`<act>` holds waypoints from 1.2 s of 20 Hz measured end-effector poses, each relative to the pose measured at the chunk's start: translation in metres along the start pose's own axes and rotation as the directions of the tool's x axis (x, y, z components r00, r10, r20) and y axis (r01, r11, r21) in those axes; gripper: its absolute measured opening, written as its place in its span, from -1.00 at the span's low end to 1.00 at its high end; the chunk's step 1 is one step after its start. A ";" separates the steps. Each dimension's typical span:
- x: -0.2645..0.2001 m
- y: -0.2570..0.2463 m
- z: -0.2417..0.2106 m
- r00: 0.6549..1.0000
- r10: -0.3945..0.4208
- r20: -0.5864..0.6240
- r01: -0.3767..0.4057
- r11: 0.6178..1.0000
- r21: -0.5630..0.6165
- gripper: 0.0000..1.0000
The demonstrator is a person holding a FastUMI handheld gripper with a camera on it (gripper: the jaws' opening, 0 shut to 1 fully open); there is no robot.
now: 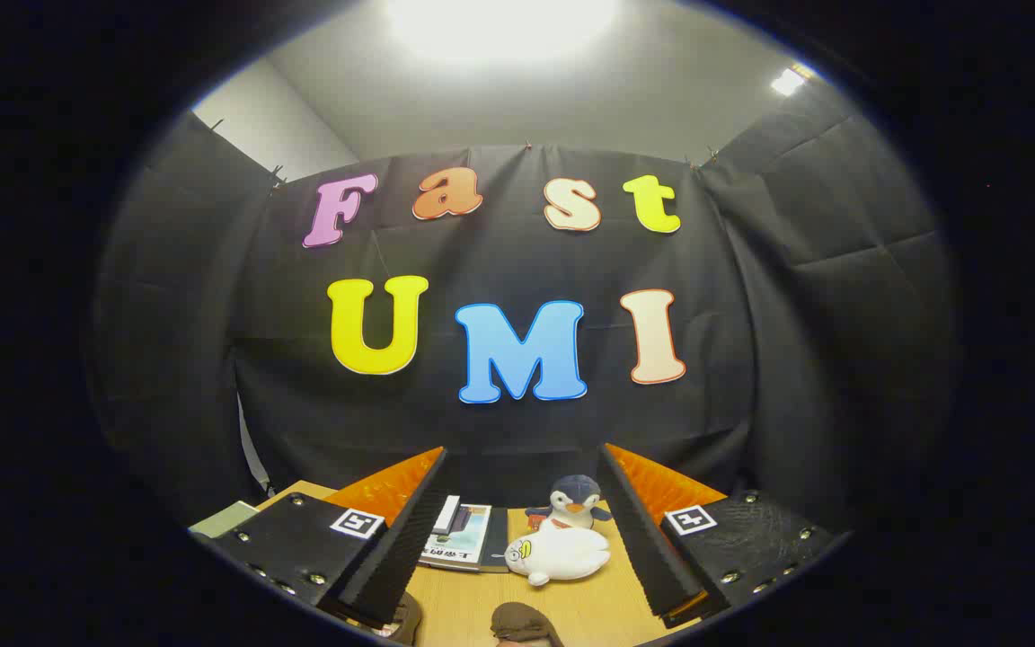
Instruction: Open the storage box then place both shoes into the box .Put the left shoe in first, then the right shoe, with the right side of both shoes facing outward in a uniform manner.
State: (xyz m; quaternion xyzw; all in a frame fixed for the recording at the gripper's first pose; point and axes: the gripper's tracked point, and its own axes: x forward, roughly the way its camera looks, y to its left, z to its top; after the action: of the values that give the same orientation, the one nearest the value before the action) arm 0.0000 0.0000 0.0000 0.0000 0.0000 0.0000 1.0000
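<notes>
Black cloth walls close off the booth behind a wooden table (473, 611). Claw (522, 530) is held high and level, fingers spread wide, nothing pinched between them. Between the fingers, near on the table, a white plush (562, 553) is seen lying, with a penguin toy (574, 501) just behind it and touching it. Beside the plush, toward the left finger, a book (464, 539) is laid flat. At the table's near edge, below the fingers, brown shoe parts are seen: one shoe (522, 622) between the fingers, another shoe (405, 620) tucked under the left finger. Which is left and which is right cannot be told; too little is shown. A pale flat thing (225, 517) is glimpsed past the left finger; it cannot be told whether this is the storage box.

Task judged at its start: box not yet opened, shoes not yet gripped.

Risks from here:
- Wrong shoe may be taken first, since both are barely seen and sides are unclear.
- Box lid may be missed or fumbled, as its place is not confirmed.
- Plush or penguin may be knocked when the claw is lowered, as they sit right in its path.
- Shoe may be clipped by the left finger on descent.
</notes>
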 end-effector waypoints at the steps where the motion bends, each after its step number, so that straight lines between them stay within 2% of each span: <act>1: 0.003 -0.006 0.002 1.000 -0.009 0.006 0.009 1.000 -0.009 0.96; 6: 0.017 -0.015 0.001 1.000 0.025 0.016 -0.024 0.999 -0.028 0.96; 10: 0.024 -0.020 -0.007 0.998 0.056 -0.004 -0.056 0.998 0.015 0.96; 17: 0.034 -0.021 -0.011 0.996 0.090 0.004 -0.090 0.996 0.012 0.96; 19: 0.037 -0.012 -0.010 0.995 0.103 0.017 -0.104 0.994 0.040 0.96; 24: 0.029 0.035 -0.046 0.973 0.223 -0.055 -0.219 0.974 0.062 0.96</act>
State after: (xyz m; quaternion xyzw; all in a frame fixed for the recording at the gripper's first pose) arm 0.0290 0.0354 -0.0458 0.0280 0.0310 0.1112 0.9929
